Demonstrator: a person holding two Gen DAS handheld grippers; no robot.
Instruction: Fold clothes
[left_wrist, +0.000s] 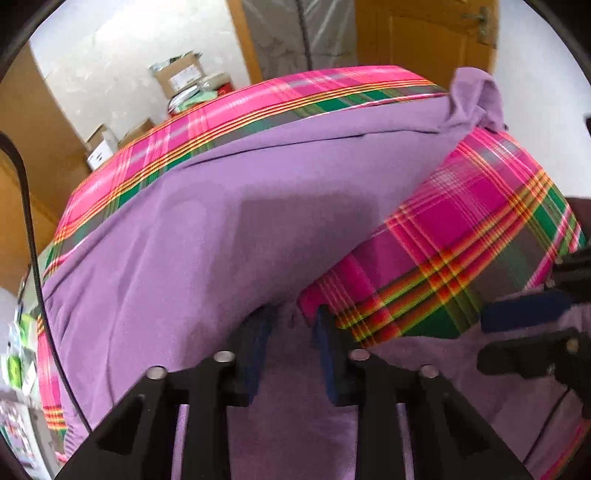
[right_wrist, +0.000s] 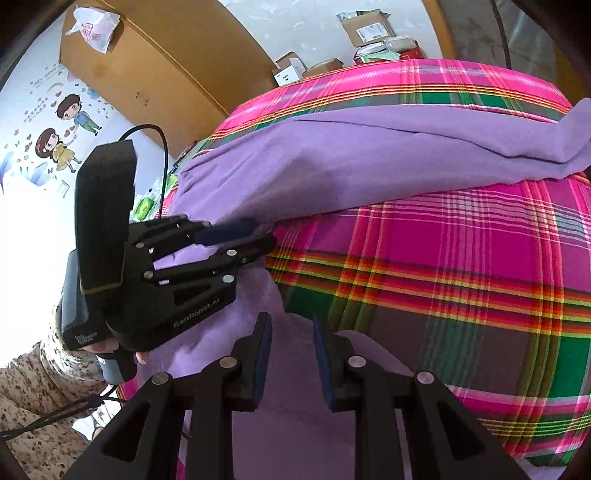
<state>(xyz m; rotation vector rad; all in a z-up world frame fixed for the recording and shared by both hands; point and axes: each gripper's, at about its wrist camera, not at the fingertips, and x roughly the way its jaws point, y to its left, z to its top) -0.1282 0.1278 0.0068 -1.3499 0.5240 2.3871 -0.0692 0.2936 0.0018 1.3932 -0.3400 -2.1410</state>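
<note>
Both black two-finger grippers, left (right_wrist: 255, 232) and right (right_wrist: 290, 343), narrowly parted over soft purple garment (left_wrist: 229, 206) on pink plaid bedspread (right_wrist: 461, 266).

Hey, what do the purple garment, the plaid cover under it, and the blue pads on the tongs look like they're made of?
Purple garment: looks like soft matte knit, maybe fleece or cotton jersey; it drapes in smooth folds without shine. Plaid cover: thin woven fabric with a slight sheen on the pink, possibly a polyester blend. Blue pads on the right tongs: dull, likely rubber or foam, on black hard plastic.
</note>
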